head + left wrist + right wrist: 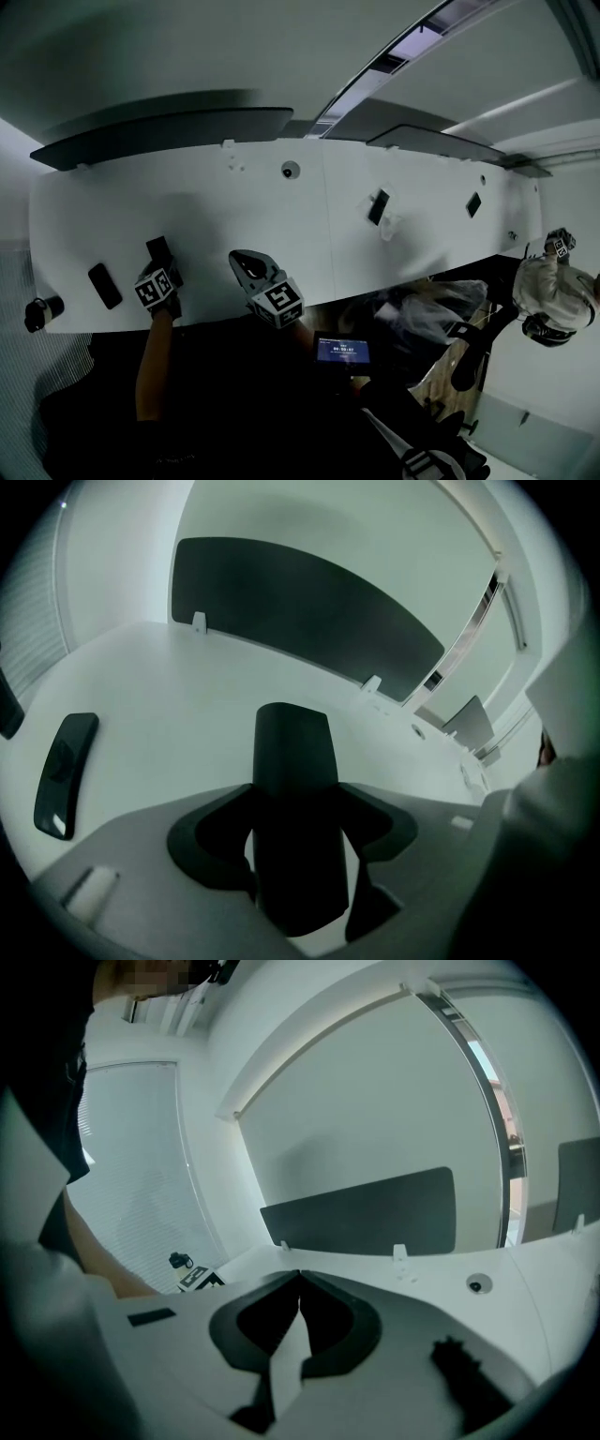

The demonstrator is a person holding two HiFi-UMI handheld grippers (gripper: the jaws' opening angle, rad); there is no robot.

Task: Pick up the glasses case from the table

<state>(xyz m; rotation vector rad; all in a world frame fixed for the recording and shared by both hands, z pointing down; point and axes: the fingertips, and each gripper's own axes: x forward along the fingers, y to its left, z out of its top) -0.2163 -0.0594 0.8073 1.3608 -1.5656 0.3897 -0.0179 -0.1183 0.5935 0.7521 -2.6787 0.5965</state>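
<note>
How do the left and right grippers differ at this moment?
The left gripper has its jaws apart, clamped on the dark glasses case; the right gripper has its tips together with nothing between. The left gripper tilts down at the table; the right gripper looks more level, toward the wall. Both carry marker cubes.

1. Here we are in what looks like an office: one long white tabletop runs right across the room, with a seam where two sections meet.
2. Dark divider screens stand along its far edge on small white brackets, the way shared desks are set up.
3. There's a round cable port set into the surface.
4. In the right gripper view, slatted window blinds cover the side wall.
5. Overhead, a long light strip crosses a plain pale ceiling.
6. Another person is at the tabletop's far right end.
</note>
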